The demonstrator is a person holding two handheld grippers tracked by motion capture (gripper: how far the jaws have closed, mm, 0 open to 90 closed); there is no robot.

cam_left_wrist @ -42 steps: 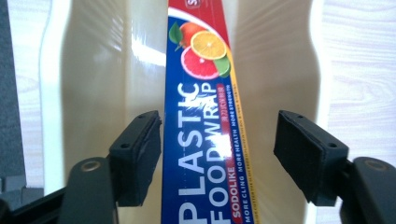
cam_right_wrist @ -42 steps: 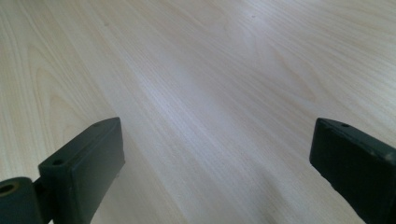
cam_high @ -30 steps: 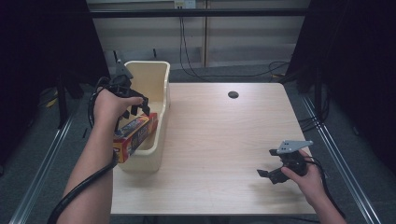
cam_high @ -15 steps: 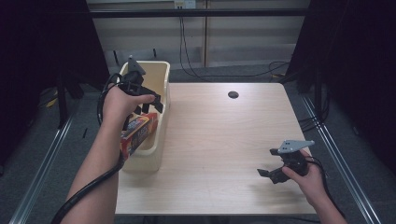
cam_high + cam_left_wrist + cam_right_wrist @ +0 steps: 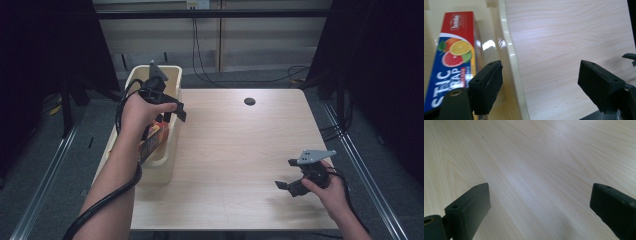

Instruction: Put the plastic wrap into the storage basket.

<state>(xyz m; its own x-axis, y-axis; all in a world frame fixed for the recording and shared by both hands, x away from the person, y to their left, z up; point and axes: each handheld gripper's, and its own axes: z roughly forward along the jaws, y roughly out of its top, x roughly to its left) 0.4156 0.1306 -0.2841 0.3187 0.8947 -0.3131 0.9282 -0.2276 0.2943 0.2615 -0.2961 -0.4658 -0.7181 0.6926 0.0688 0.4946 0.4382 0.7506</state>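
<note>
A red and blue box of plastic wrap (image 5: 151,142) (image 5: 451,52), printed with citrus fruit, lies inside the cream plastic bin (image 5: 169,150) at the table's left edge. My left gripper (image 5: 172,112) (image 5: 540,87) hovers above the bin's right wall (image 5: 510,57), jaws wide open and empty, one jaw over the box and the other over the table. Near the table's front right, my right gripper (image 5: 287,186) (image 5: 539,212) rests low over the bare wood, open with nothing between its jaws.
The light wooden table (image 5: 240,150) has a round cable hole (image 5: 249,101) near its far edge. Cables (image 5: 200,55) hang behind the table. Dark curtains close off both sides. A metal rail (image 5: 370,170) runs along the floor at right.
My left gripper has risen out of the bin and moved right and farther back, leaving the box lying inside. The right gripper has stayed put.
</note>
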